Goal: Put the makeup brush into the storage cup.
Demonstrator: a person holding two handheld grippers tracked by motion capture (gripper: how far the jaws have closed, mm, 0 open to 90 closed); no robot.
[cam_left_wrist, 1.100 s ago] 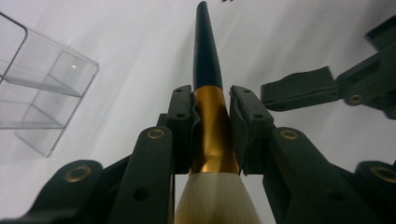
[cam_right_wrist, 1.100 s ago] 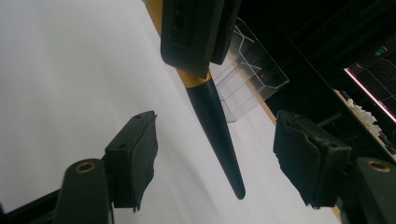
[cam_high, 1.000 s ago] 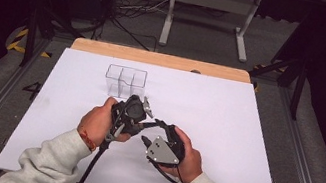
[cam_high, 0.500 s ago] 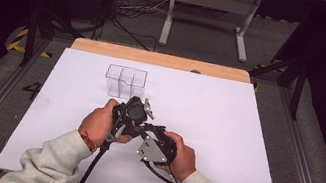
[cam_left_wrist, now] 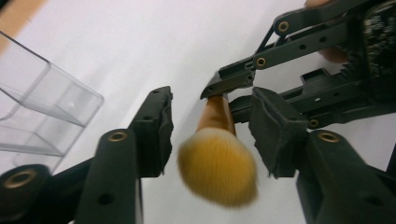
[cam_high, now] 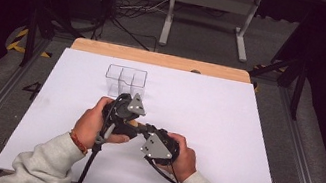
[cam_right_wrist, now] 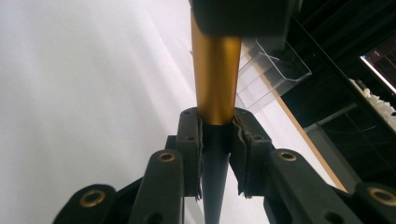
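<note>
At the centre of the high view, a makeup brush with gold handle and tan bristles (cam_left_wrist: pixel 217 165) is clamped by the right gripper (cam_right_wrist: pixel 215 140), while the left gripper (cam_left_wrist: pixel 210 135), whose jaws have just been opening, is spread around its bristles without touching.

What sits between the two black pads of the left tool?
In the left gripper view, the fluffy yellow-bristled makeup brush hangs between the left tool's pads, touching neither; the right tool clamps its golden handle.

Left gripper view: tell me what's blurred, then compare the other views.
Left gripper view: the brush head is soft, and the clear organizer is hazy. Right gripper view: the gold handle is fairly sharp, the white table washed out. High view: dark surroundings, evenly lit table.
</note>
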